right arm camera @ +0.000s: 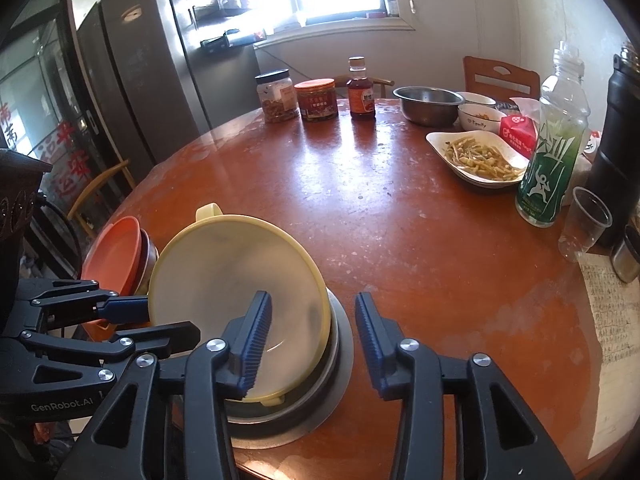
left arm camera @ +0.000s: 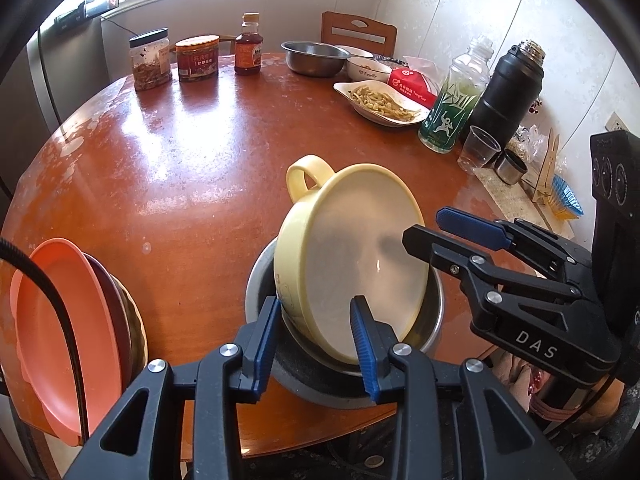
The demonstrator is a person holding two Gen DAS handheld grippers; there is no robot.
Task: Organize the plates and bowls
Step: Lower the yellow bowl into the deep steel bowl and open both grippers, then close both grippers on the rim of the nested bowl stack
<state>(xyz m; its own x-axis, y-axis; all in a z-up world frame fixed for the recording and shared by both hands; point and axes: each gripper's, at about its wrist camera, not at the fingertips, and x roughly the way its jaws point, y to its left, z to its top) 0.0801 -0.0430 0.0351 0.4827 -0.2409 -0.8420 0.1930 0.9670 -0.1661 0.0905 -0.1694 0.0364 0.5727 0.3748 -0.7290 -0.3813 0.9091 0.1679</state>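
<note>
1. While it leans tilted in a steel bowl (left arm camera: 434,300) near the round table's (left arm camera: 192,184) front edge, the pale yellow handled bowl (left arm camera: 348,256) shows a smooth, empty whitish inside — one loop handle up at the far rim.
2. Left gripper (left arm camera: 316,336) clamps the yellow bowl's near rim between its blue pads.
3. Right gripper (right arm camera: 312,332) stands parted — one finger inside the bowl, nothing pinched.
4. An orange plate (left arm camera: 60,320) tops a stack at the left.

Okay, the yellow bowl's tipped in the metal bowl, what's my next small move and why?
Probably lower the left gripper and let go: it pinches the yellow bowl by its rim, tilted inside the steel bowl. The right gripper looks open, off it.
</note>
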